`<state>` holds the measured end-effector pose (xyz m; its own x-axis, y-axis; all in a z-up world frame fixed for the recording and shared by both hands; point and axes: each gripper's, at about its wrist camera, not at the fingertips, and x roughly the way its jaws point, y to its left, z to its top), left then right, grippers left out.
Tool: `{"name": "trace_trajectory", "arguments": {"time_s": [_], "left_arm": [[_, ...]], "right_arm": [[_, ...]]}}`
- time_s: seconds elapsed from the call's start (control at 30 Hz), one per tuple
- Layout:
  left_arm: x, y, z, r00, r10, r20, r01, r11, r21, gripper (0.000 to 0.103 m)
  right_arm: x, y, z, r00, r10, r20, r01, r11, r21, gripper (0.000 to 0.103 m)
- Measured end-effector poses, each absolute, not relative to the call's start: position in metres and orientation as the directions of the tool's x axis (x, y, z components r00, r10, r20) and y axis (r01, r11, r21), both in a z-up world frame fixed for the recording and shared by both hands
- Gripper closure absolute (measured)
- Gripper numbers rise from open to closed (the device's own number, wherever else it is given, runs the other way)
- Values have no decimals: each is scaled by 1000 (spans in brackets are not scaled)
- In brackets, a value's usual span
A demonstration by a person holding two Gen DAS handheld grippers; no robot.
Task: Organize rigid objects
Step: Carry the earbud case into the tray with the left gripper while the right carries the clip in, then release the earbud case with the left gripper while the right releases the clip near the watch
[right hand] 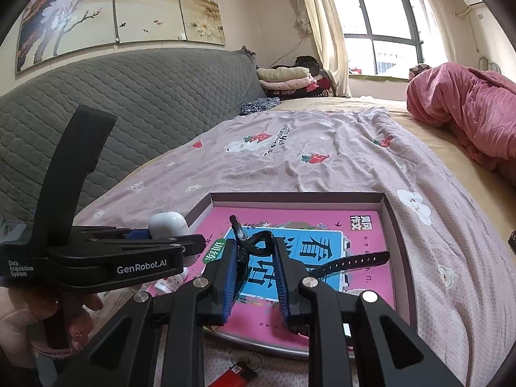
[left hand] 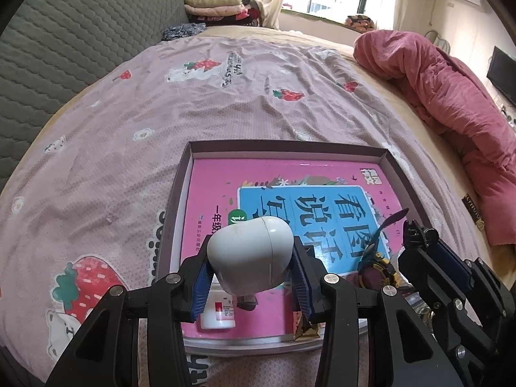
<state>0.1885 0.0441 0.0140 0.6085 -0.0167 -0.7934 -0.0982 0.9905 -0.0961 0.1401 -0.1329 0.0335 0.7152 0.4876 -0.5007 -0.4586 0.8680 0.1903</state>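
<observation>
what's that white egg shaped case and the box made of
White case: seemingly hard glossy plastic, given its smooth shell, soft highlights and thin seam. Box: probably matte cardboard, with thin straight folded walls, dull purple outside and pale inside.

Left gripper (left hand: 251, 277): black angular linkage arms, silver round screws, blue ribbed pads (left hand: 200, 287). Right gripper (right hand: 254, 277): same build. White "GenRobot.AI" and "Data Acquisition System" lettering at 9 o'clock in right wrist view. Pink sleeve (right hand: 13, 325) at 8 o'clock.
</observation>
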Motion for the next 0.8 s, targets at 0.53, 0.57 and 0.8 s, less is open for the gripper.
{"name": "trace_trajectory", "arguments": {"time_s": [0.53,0.57,0.8], "left_arm": [[207,35,-16,551,7,-834,-85,995,-48,57],[208,34,-18,547,7,-837,-82,996,-45,57],[211,33,-27,532,7,-847,-83,996,-44,57]], "right_arm": [[147,-110,-4,619,474,-626,-500,853,151,81],[147,-108,-6,612,470,-637,-502,852,147,81],[148,-98,-20,585,395,-708,-496,865,73,81]]}}
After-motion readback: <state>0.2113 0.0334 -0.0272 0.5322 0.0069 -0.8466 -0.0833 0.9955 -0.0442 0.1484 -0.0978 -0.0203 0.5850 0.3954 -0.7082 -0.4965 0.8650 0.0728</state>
